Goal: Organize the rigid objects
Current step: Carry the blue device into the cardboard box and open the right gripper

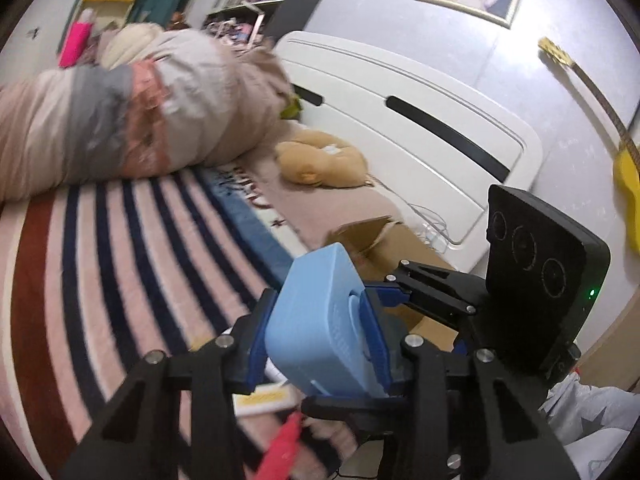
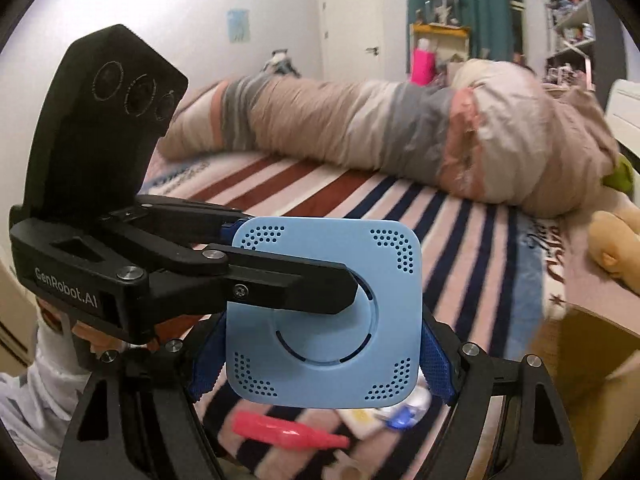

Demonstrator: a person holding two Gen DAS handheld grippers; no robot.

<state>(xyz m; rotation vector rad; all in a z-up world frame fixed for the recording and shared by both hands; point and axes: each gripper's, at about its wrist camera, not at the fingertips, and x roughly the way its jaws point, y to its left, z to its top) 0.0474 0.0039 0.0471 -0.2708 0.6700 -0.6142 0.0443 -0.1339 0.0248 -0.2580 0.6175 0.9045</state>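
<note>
A light blue square plastic box (image 1: 320, 324) with rounded corners and dotted vents is held above the striped bed. My left gripper (image 1: 320, 332) is shut on its flat faces. My right gripper (image 2: 320, 344) is shut on its side edges, and the box's face (image 2: 324, 312) fills the middle of the right wrist view. The left gripper's black finger (image 2: 288, 284) crosses that face from the left. The right gripper's black body (image 1: 544, 272) stands to the right in the left wrist view. A red plastic toy (image 2: 288, 434) lies on the bed below the box.
An open cardboard box (image 1: 384, 240) stands by the bed's right side, its flap (image 2: 592, 332) showing in the right wrist view. A rolled duvet (image 1: 132, 120) lies across the far bed. A brown plush toy (image 1: 320, 160) sits near the white headboard (image 1: 420, 120). Small items (image 2: 396, 412) lie under the box.
</note>
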